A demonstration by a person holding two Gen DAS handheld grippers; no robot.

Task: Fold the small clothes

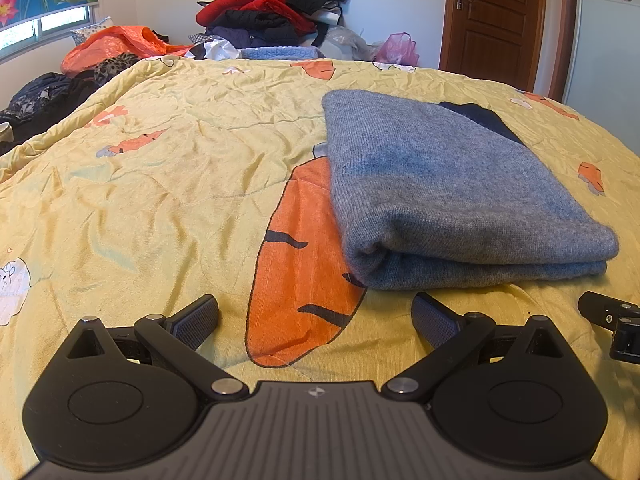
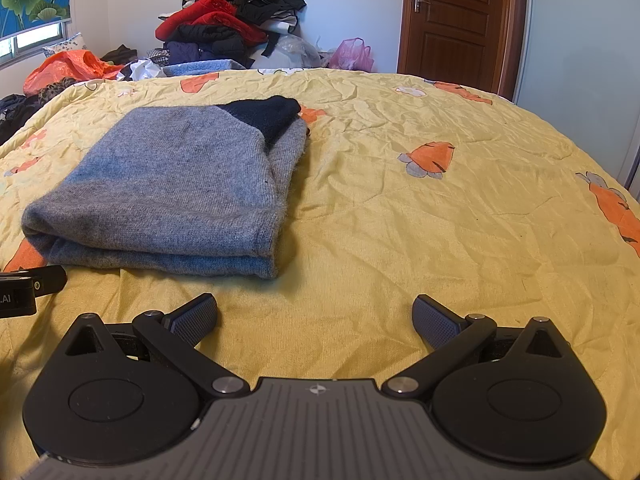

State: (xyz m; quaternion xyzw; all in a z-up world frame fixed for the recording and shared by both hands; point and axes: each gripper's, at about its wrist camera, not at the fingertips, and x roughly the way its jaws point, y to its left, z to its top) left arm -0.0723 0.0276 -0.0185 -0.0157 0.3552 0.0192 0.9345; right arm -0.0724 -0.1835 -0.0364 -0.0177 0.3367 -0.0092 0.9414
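A grey knitted sweater [image 1: 448,184] lies folded into a thick rectangle on the yellow carrot-print bedspread [image 1: 168,168], with a dark navy part [image 1: 484,118] showing at its far end. My left gripper [image 1: 316,316] is open just short of the fold's near left corner, nothing between its fingers. The other gripper's fingertip [image 1: 608,312] shows at the right edge. In the right wrist view the same sweater [image 2: 172,188] sits ahead and to the left, navy part [image 2: 264,114] at the back. My right gripper [image 2: 316,316] is open over bare bedspread [image 2: 420,220], right of the sweater.
A tall heap of red, black and dark clothes [image 1: 272,12] stands against the far wall, with an orange plastic bag [image 1: 116,44] and a pink bag [image 1: 400,48] beside it. Dark garments [image 1: 44,100] lie off the bed's left edge. A brown wooden door [image 2: 456,16] is at the back right.
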